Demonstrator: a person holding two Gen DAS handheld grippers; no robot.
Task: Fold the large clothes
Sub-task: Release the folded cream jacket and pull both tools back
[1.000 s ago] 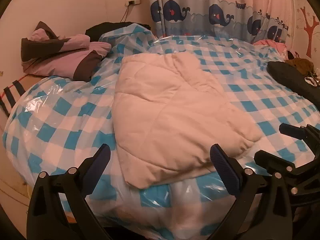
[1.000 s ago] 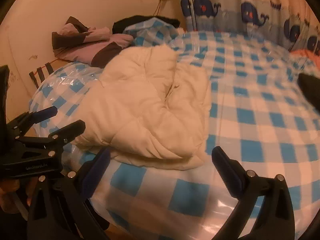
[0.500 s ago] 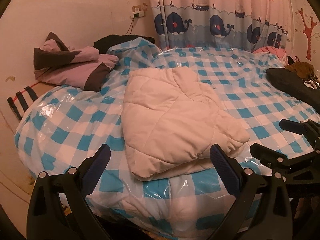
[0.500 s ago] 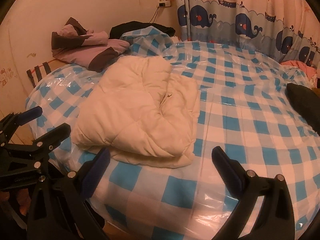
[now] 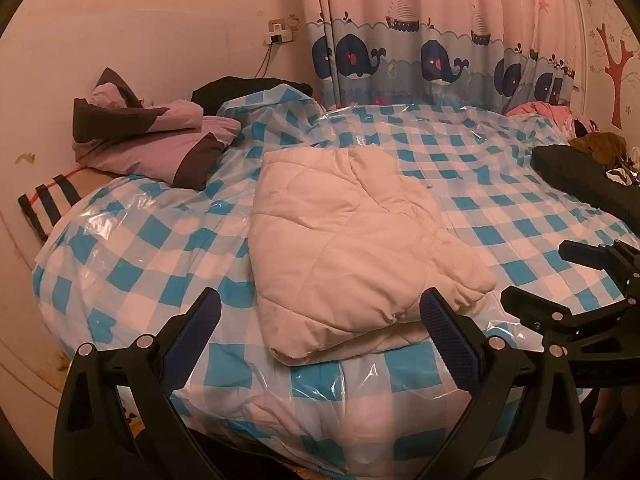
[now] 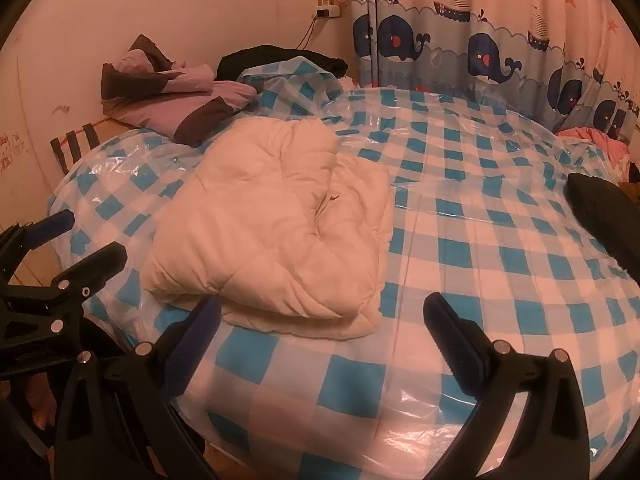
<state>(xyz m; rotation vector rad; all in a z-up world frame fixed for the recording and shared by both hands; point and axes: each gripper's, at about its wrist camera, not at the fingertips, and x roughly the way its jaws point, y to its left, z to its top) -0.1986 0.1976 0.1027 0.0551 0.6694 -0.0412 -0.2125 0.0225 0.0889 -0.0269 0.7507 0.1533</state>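
Both grippers (image 5: 320, 316) farther back from the folded jacket (image 5: 352, 248).

quilted jacket (image 5: 344, 248): cream
bed cover (image 5: 500, 208): blue-and-white check
folded garment (image 5: 160, 140): lilac, dark brown panels
curtain (image 5: 440, 40): pink, navy whales

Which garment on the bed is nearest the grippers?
The cream quilted jacket, folded mid-bed just ahead of both open grippers. The purple-and-brown garment lies back by the wall; the black one sits at the far right edge.
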